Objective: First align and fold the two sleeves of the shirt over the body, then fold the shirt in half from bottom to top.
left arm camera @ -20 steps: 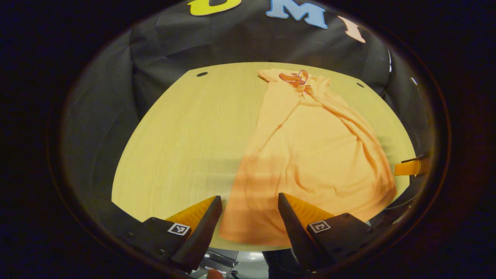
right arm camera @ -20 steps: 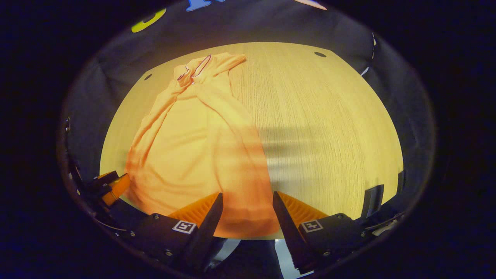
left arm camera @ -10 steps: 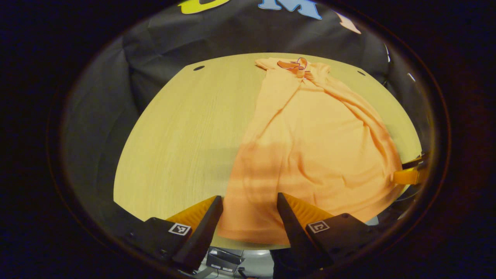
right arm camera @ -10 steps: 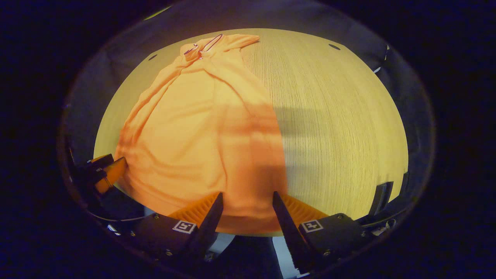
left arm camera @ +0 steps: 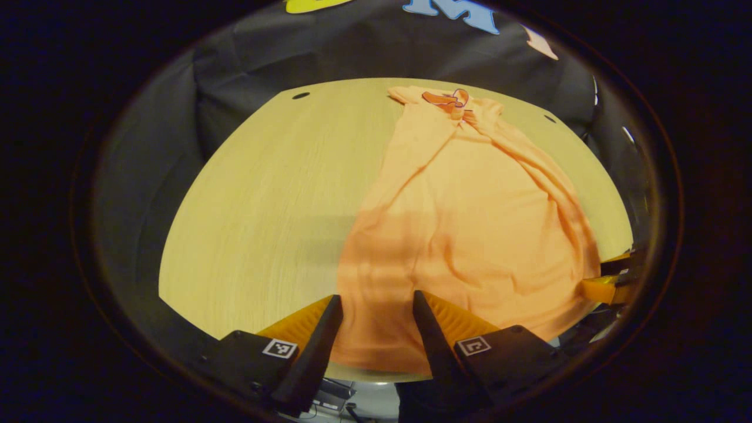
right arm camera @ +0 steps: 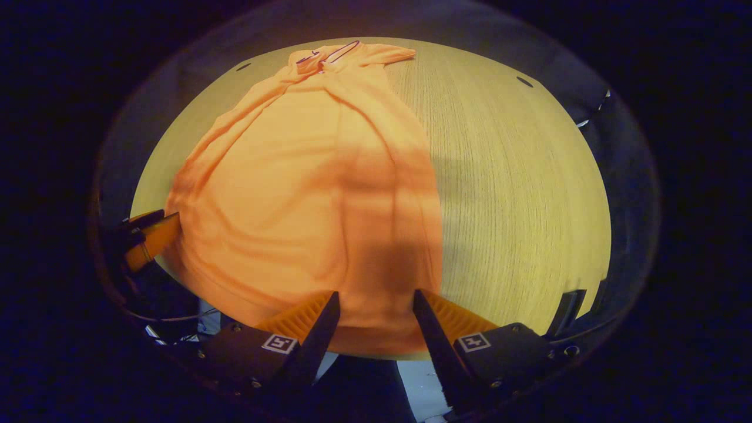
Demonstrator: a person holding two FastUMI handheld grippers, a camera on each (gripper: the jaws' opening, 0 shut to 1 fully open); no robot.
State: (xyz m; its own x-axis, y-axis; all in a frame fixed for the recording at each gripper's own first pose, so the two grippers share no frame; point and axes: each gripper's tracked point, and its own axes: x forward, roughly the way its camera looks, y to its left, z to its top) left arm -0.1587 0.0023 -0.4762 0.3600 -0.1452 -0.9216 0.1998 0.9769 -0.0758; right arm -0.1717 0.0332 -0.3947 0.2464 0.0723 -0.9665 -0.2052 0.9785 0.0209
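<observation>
Shirt (left arm camera: 464,235) flat on wooden table (left arm camera: 264,200), long axis running 6 to 12 o'clock away from both tongs, collar (left arm camera: 446,100) far at 12, hem nearest. Left gripper (left arm camera: 373,317) and right gripper (right arm camera: 376,314) both spread apart, empty, each poised over a hem corner, about equally near. Orange, softly creased, sides gathered inward; sleeves seemingly already folded over body.
</observation>
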